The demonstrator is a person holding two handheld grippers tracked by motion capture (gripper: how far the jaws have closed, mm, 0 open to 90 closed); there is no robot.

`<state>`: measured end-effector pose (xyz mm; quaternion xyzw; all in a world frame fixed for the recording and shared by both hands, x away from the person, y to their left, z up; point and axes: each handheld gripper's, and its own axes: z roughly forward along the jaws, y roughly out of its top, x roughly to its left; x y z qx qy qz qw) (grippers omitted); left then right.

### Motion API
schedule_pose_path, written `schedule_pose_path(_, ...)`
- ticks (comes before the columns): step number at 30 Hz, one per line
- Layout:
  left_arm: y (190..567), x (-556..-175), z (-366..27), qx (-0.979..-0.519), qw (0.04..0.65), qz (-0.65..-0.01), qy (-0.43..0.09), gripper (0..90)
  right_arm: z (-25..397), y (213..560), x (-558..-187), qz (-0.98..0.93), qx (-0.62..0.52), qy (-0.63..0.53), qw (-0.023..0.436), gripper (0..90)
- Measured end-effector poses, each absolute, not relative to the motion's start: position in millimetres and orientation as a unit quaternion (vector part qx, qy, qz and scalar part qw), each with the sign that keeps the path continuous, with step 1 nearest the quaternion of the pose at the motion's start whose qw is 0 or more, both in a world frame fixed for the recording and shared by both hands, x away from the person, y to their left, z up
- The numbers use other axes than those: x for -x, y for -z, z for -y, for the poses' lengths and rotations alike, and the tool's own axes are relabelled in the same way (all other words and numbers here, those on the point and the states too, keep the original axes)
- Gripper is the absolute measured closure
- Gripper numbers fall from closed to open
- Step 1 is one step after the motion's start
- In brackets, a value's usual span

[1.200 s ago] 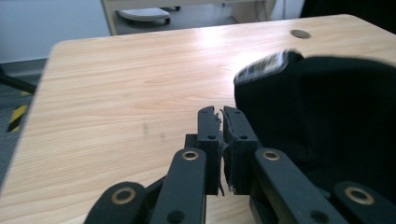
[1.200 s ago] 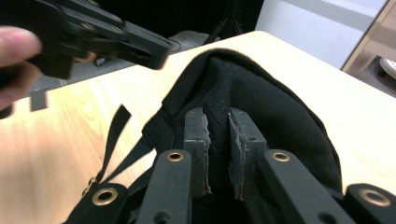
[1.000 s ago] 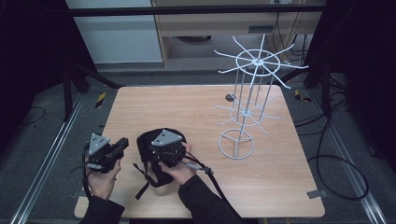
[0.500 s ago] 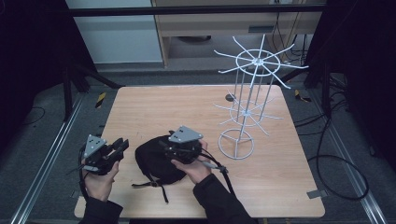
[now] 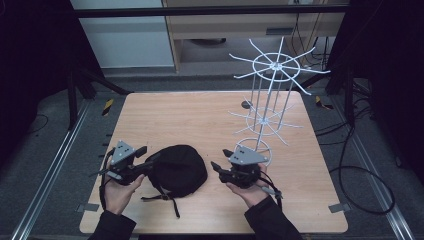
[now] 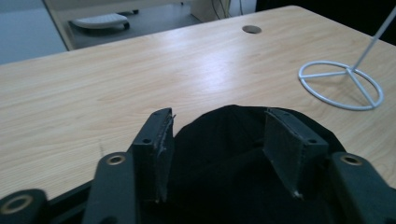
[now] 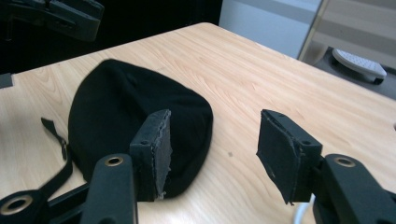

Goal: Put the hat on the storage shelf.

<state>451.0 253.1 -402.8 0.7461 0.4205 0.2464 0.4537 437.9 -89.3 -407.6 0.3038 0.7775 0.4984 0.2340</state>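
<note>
Lying between both open grippers, the black cap [image 5: 177, 169] rests flat

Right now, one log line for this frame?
left gripper: open, at black cap | right gripper: open, apart from cap | wire rack: bare | wooden table

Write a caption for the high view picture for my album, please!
Two hand-held tongs, left and right, flank a black cap beside a white wire rack.
</note>
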Motion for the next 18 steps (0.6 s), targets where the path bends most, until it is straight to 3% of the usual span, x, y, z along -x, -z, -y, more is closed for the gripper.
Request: schedule_pose_path(18,422.0,-460.1,-237.7,-0.81,0.385,-0.381,-0.223,32.6,193.1,444.1,-415.0,-0.756,-0.381,-0.47,0.249,40.7)
